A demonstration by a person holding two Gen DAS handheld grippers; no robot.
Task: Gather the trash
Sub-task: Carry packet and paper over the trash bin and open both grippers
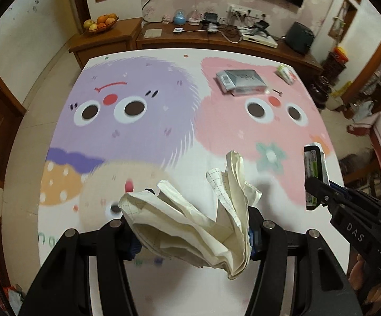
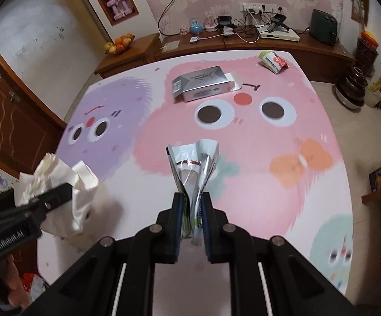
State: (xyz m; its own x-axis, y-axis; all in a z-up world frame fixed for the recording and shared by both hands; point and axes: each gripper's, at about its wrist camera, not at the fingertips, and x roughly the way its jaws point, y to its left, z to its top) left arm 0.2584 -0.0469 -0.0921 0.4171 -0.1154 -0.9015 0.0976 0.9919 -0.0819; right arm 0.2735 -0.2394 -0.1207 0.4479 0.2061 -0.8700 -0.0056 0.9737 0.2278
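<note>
My left gripper (image 1: 193, 226) is shut on a crumpled cream paper (image 1: 198, 216) and holds it above the table's near edge; the paper also shows at the left of the right wrist view (image 2: 58, 181). My right gripper (image 2: 192, 205) is shut on a flattened silver wrapper (image 2: 194, 166), also visible at the right of the left wrist view (image 1: 314, 173). A silver carton (image 1: 240, 80) (image 2: 203, 85) lies open on the pink monster print. A small green-and-red packet (image 1: 286, 73) (image 2: 272, 62) lies at the far right corner.
The table (image 1: 164, 60) has a cartoon monster cover. Behind it stands a wooden sideboard (image 2: 243, 46) with cables, chargers, a white box and a fruit basket (image 1: 101, 23). Floor clutter sits at the right (image 2: 353, 92).
</note>
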